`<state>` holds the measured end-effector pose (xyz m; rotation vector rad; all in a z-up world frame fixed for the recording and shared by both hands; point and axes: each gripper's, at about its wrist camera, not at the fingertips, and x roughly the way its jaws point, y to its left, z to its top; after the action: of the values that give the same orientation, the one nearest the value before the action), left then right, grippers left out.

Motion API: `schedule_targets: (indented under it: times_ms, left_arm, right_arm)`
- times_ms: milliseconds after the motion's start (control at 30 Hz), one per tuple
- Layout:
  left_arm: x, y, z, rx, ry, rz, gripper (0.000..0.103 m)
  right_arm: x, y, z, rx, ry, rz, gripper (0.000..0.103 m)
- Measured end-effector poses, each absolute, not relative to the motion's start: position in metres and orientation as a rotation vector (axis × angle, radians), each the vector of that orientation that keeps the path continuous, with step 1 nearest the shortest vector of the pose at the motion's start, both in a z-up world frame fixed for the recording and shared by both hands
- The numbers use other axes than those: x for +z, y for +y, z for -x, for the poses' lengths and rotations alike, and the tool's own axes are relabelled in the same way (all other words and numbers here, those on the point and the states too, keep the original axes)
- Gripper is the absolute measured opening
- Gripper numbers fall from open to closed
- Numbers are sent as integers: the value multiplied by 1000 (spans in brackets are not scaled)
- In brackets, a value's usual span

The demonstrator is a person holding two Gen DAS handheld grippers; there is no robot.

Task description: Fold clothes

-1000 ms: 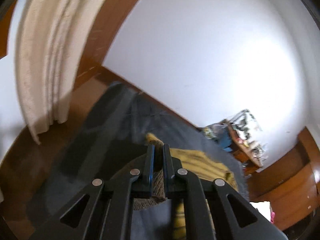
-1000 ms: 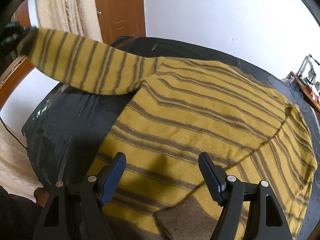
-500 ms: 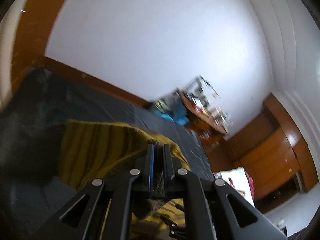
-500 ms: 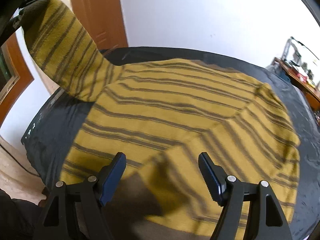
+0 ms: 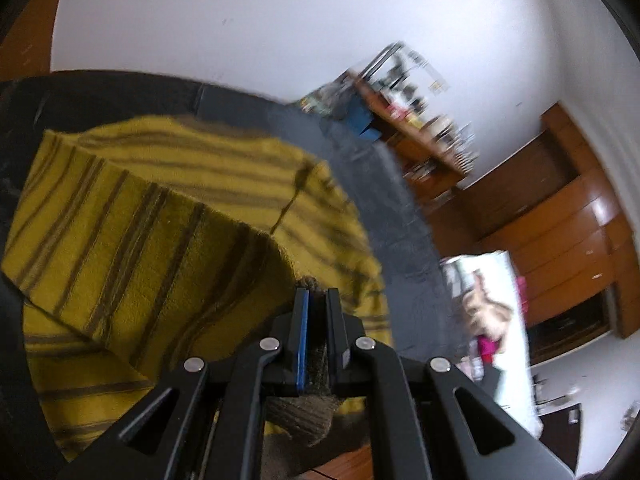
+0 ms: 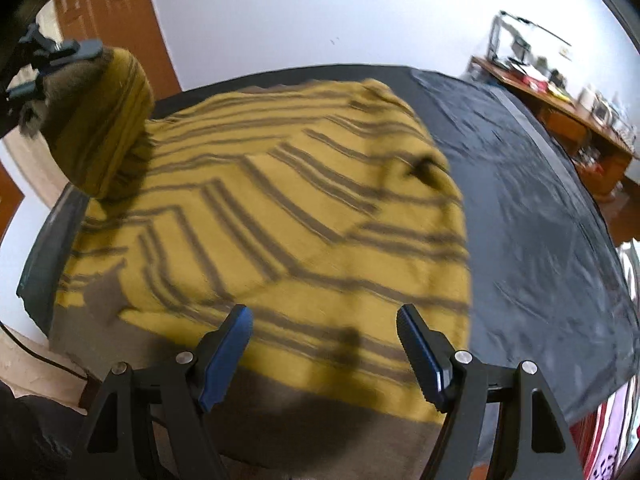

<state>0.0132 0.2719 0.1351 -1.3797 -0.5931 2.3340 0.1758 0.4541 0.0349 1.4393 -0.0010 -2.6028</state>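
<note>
1. Where the left wrist view looks along its own fingers, the left tool (image 5: 316, 300) is seen clamped on the brown ribbed cuff (image 5: 306, 408) of the mustard-yellow knitted sweater with brown stripes (image 5: 224, 184).
2. From the cuff, the striped sleeve (image 5: 132, 248) is held lifted above the sweater's body.
3. Only in the right wrist view is the whole body shown, spread flat on the black-covered worktop (image 6: 532, 208).
4. The right tool (image 6: 324, 336) is seen there with jaws wide apart, holding nothing, above the brown hem (image 6: 320, 412).
</note>
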Motion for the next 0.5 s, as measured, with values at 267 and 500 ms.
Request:
schedule_targets:
  times_ms: [267,500]
  left_arm:
    - [48,305,-6,2187,-618,1718,14]
    - [59,244,-34,2323,-804,1710,43]
  right_arm:
    - [25,477,-178,-2536,-32,-1434,76]
    - [16,476,-177,-2470,-35,-1419,77]
